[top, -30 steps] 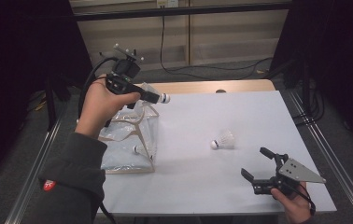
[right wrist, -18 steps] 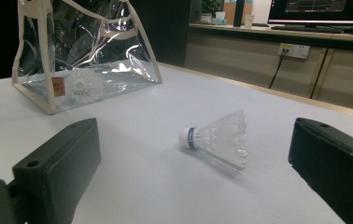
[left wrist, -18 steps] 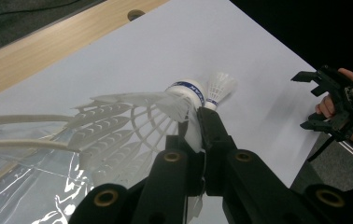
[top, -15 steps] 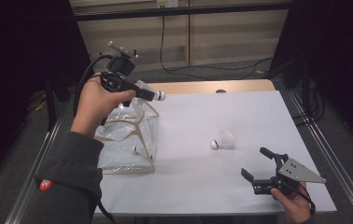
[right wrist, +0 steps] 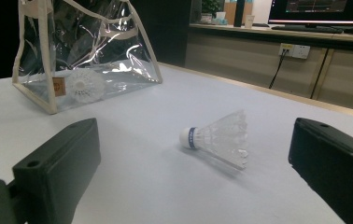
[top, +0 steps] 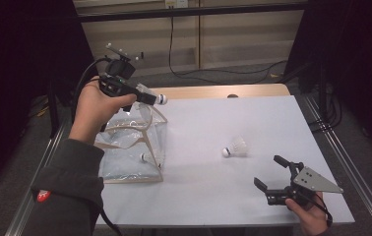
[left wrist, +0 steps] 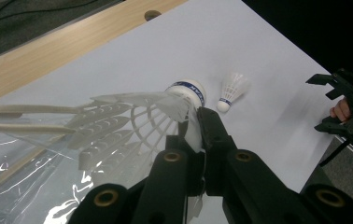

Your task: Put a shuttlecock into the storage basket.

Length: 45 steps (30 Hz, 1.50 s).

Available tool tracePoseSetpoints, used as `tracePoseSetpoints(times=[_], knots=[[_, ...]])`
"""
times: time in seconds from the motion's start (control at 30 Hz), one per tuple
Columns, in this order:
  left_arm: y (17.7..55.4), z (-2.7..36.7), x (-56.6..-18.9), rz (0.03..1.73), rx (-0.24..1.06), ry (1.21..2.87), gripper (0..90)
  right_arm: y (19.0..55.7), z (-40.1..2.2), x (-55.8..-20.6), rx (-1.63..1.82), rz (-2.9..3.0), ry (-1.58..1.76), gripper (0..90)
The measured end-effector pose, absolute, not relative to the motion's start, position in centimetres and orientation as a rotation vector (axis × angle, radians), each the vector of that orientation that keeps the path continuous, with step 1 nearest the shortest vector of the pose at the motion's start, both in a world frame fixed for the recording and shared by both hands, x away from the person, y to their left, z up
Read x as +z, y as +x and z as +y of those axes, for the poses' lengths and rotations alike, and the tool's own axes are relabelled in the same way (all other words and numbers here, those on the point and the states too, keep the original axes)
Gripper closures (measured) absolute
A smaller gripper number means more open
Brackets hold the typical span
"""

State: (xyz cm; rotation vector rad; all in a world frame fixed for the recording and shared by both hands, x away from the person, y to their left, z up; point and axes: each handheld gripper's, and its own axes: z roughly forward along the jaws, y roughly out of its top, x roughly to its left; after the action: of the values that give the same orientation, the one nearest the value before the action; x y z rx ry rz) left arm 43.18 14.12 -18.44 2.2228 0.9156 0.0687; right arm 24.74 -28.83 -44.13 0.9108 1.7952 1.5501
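The white table (top: 253,206) has much free surface between the clear bag (top: 130,147) at its left edge and the right gripper (top: 275,176) near the front right corner. One shuttlecock (top: 235,147) lies on its side in this free middle. The left gripper (top: 147,97), raised above the bag, has its jaws clamped on a second shuttlecock (left wrist: 165,105). The right gripper rests low with jaws wide apart.

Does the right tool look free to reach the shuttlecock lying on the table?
Probably yes: the right tool is open and the loose shuttlecock lies straight ahead between its jaws' lines, with bare table between.
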Motion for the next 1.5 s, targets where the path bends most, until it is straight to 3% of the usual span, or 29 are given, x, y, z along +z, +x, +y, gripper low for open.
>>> tracePoseSetpoints(times=[1.5], knots=[[44.3,17.3,-18.9,1.006,0.133,2.191,89.2,24.7,-28.8,-44.1,1.546,1.793,0.909,2.2]])
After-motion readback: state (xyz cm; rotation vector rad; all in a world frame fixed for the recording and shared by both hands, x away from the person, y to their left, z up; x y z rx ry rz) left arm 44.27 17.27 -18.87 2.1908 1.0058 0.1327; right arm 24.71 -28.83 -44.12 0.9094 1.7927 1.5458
